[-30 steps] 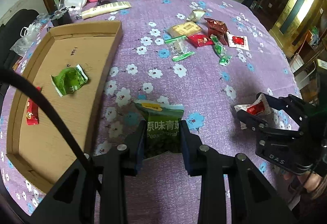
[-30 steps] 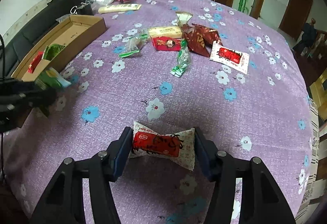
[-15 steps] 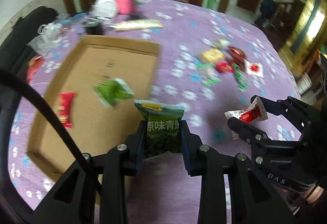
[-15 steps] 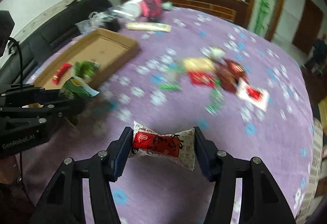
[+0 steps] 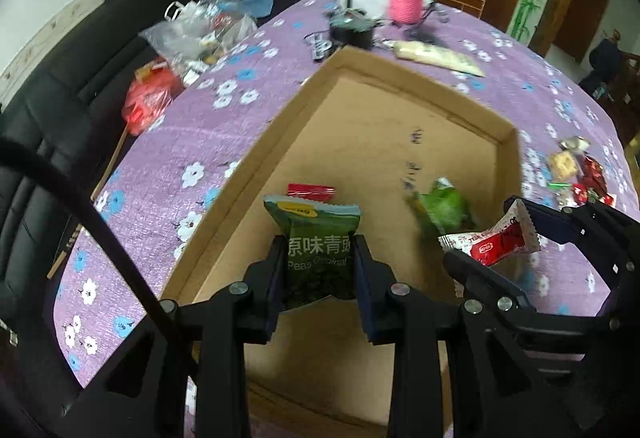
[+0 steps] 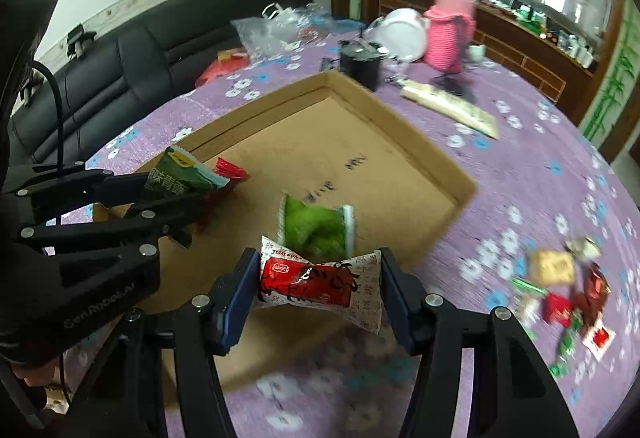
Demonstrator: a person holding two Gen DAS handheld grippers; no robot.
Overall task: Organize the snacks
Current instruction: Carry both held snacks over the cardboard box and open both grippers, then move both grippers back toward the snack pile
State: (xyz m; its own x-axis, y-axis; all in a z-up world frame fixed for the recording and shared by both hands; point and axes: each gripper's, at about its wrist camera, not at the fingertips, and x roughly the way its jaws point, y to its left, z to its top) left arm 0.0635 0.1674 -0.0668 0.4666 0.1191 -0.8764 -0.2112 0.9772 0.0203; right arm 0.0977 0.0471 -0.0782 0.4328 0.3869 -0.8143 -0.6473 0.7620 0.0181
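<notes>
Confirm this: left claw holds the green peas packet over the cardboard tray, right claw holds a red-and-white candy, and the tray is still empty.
Not quite. The tray is not empty: the right wrist view shows a light green packet and a red packet lying in it. The rest holds: the left claw grips the peas packet, and the right claw grips the candy.

Glossy printed plastic wraps the green pea packet [image 5: 318, 238] and red-and-white candy [image 6: 316, 280]. The tray [image 5: 360, 142] is matt brown cardboard; the purple tablecloth [image 5: 200, 142] looks woven, faintly rough.
</notes>
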